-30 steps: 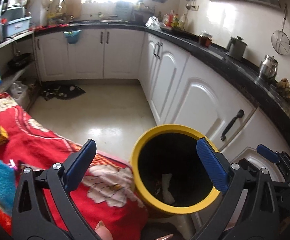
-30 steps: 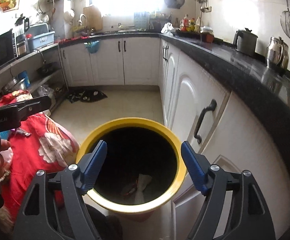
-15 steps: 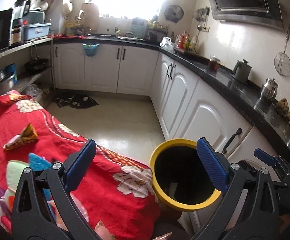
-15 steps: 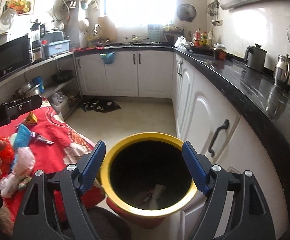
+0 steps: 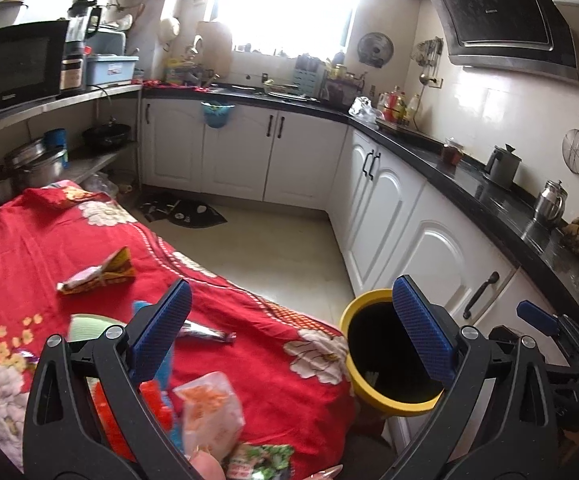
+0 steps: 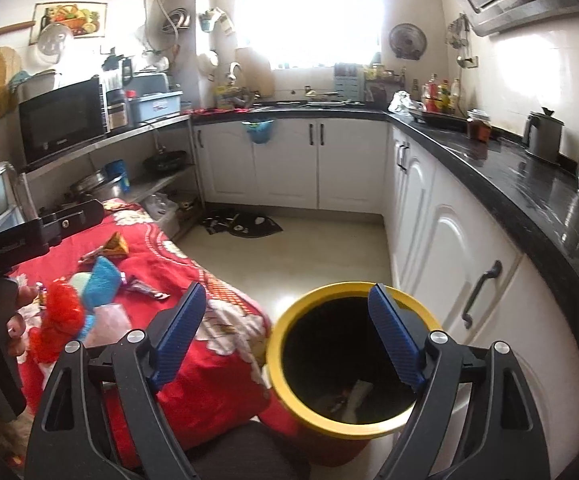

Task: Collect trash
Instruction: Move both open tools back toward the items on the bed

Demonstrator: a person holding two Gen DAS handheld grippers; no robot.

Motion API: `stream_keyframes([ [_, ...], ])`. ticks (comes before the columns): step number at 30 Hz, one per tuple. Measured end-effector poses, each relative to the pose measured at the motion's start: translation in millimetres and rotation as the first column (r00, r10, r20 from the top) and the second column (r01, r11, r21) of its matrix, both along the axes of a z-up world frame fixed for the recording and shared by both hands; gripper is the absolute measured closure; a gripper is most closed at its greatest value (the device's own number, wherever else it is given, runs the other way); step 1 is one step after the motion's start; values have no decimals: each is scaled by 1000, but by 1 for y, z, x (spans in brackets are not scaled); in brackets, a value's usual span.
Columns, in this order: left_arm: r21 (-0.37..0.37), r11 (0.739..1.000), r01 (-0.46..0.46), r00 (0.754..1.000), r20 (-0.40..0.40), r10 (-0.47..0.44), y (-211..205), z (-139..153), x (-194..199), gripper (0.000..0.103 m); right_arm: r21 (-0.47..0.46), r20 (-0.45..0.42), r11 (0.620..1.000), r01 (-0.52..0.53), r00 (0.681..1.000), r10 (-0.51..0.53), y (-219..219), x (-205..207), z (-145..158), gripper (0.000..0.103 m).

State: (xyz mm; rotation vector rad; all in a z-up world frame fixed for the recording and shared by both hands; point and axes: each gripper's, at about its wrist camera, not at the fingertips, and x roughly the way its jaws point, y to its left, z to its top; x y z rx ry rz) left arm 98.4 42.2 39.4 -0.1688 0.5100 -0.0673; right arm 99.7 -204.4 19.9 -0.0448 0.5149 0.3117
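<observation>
A yellow-rimmed bin (image 5: 385,400) (image 6: 349,426) stands on the floor beside a table with a red flowered cloth (image 5: 49,240) (image 6: 209,380). Paper scraps lie in the bin. Trash lies on the cloth: an orange wrapper (image 5: 101,272) (image 6: 115,246), a silver wrapper (image 5: 205,334) (image 6: 145,286), a clear pink bag (image 5: 209,412), a blue sponge (image 6: 103,280), a red mesh ball (image 6: 59,316). My left gripper (image 5: 289,332) is open and empty above the cloth's edge. My right gripper (image 6: 285,340) is open and empty above the bin's left rim.
White cabinets (image 5: 429,240) under a black counter (image 6: 529,200) run along the right and the back. A dark mat (image 6: 245,224) lies on the tiled floor. Shelves with a microwave (image 6: 61,120) and pots stand at the left.
Both grippers have risen and drawn back from the bin. The bin looks smaller and the trash on the cloth has come into view. Both stay open.
</observation>
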Motion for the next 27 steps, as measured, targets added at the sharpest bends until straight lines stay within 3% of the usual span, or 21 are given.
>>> stream_keyframes([
  [14,9,993,-116,993,16,116,54,4,-33,11,4,-3,991,-137,991,137,58,-15,4,21],
  [27,-1,966,-258,966,7,258,113,0,-55,11,-13,-36,958,-288,957,287,119,-26,-3,20],
])
